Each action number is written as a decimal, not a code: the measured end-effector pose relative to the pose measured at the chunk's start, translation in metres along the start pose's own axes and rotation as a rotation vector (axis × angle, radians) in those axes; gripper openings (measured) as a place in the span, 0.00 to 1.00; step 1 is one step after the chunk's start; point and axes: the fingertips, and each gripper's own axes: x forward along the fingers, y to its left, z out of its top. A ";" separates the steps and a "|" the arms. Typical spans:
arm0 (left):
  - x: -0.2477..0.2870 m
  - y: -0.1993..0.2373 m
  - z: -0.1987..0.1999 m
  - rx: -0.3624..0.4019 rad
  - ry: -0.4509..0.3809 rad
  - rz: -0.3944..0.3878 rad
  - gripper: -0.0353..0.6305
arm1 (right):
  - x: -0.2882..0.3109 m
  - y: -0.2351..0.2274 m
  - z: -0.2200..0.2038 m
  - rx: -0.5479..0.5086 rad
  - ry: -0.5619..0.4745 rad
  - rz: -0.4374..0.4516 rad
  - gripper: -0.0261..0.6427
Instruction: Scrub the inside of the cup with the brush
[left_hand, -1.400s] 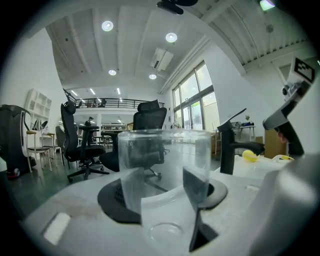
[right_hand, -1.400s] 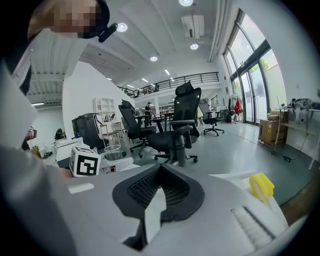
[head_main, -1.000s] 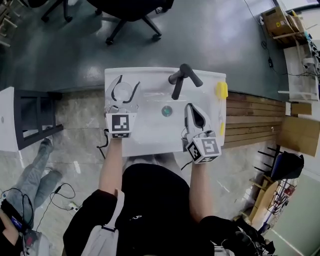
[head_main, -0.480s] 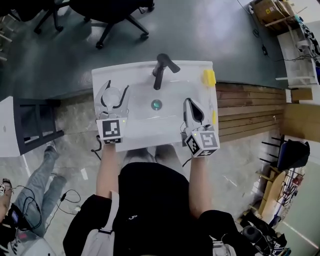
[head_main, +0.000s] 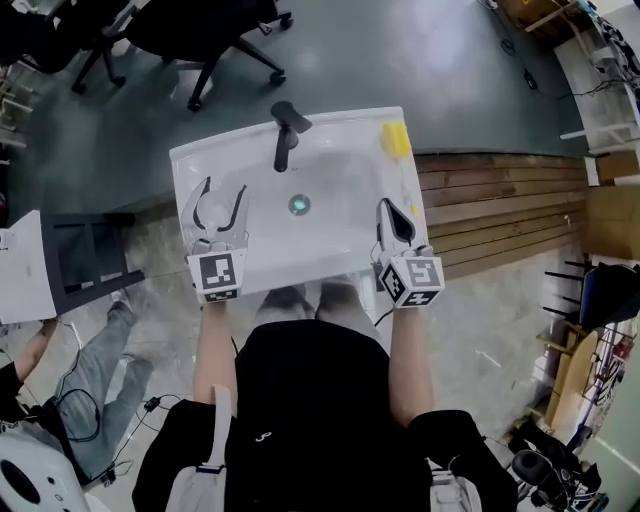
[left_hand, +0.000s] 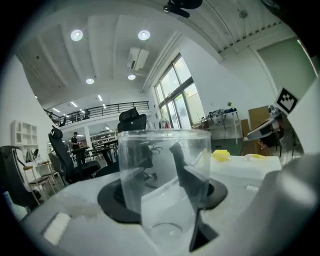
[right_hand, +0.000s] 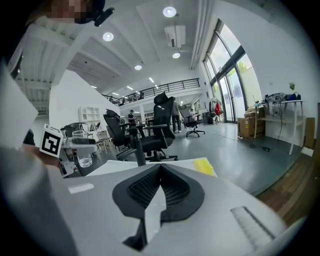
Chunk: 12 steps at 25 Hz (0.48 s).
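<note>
Jaws of the left hand-held gripper (head_main: 224, 192) are clasping a clear cup (left_hand: 165, 170) over the sink (head_main: 335, 135), the right hand-held gripper (head_main: 388, 208) hovering clenched, empty.

Round ceiling lamps (left_hand: 76, 35) at eleven o'clock and tall windows (left_hand: 180, 95) at one o'clock lit the room brightly and evenly. Both gripper views bowed hard toward a dark round rim. The cup (left_hand: 165, 165), close to the lens, looked soft, perhaps out of focus. In the head view the white sink (head_main: 340, 255) nearly glared at twelve o'clock; shadows were faint.
</note>
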 end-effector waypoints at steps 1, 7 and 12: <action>-0.001 -0.005 0.003 0.013 0.005 0.000 0.45 | -0.003 -0.007 -0.001 -0.001 0.003 -0.004 0.04; -0.004 -0.027 0.014 0.045 0.032 0.007 0.45 | -0.022 -0.048 -0.014 -0.016 0.046 -0.042 0.04; -0.008 -0.043 0.019 0.072 0.053 0.022 0.45 | -0.030 -0.074 -0.036 -0.040 0.123 -0.049 0.05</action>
